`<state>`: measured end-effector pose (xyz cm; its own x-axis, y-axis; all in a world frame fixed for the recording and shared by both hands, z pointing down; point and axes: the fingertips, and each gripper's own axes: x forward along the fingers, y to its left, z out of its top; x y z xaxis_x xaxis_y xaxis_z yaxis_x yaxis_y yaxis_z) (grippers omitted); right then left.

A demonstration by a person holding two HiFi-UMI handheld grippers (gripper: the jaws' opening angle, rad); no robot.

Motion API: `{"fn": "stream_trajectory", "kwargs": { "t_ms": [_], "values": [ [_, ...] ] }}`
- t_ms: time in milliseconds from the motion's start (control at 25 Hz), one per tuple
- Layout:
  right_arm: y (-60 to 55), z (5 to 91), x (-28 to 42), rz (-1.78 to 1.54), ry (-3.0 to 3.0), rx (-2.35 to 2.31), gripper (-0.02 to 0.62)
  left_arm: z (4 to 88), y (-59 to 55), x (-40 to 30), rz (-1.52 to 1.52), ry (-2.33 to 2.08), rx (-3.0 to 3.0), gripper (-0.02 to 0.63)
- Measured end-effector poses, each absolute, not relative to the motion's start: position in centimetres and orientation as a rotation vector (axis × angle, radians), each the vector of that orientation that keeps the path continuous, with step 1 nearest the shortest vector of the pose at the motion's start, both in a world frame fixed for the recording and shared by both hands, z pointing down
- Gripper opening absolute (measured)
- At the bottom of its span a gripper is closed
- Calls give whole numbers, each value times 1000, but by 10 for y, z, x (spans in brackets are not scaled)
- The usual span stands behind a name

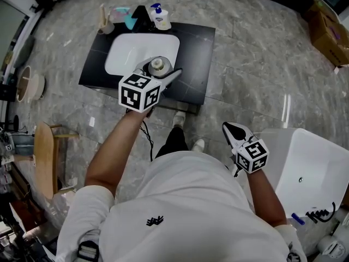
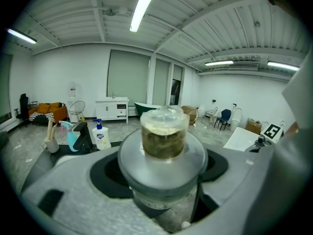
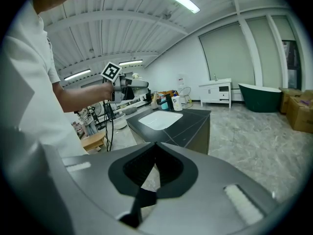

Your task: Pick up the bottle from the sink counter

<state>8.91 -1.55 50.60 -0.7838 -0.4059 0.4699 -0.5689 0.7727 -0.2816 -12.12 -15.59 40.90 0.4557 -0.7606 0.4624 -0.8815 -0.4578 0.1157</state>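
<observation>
Black sink counter (image 1: 197, 52) with white basin (image 1: 136, 52); above its front edge, lifted off the surface, clear round-shouldered bottle (image 2: 164, 136), brownish neck under a clear cap; gripped at the body by left gripper (image 1: 156, 75), jaws spread wide around it; right gripper (image 1: 233, 132) low, well apart from counter, jaws together, nothing between.

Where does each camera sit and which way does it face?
Head view: on the person's head, facing steeply down at the black sink counter; both forearms, left gripper and right gripper show.
Left gripper view: on the left gripper, facing along jaws shut on the clear plastic bottle.
Right gripper view: on the right gripper, facing past shut jaws towards that counter; white sleeve shows.
All three share the white pump bottle.
</observation>
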Motion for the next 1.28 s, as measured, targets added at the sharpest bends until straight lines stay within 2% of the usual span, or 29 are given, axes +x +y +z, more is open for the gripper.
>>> {"fn": "stream_trajectory", "kwargs": {
  "t_ms": [1280],
  "values": [
    [1,505,83,566,-2614,685,12,409,-136,-113,505,-1390,2368,348]
  ]
}}
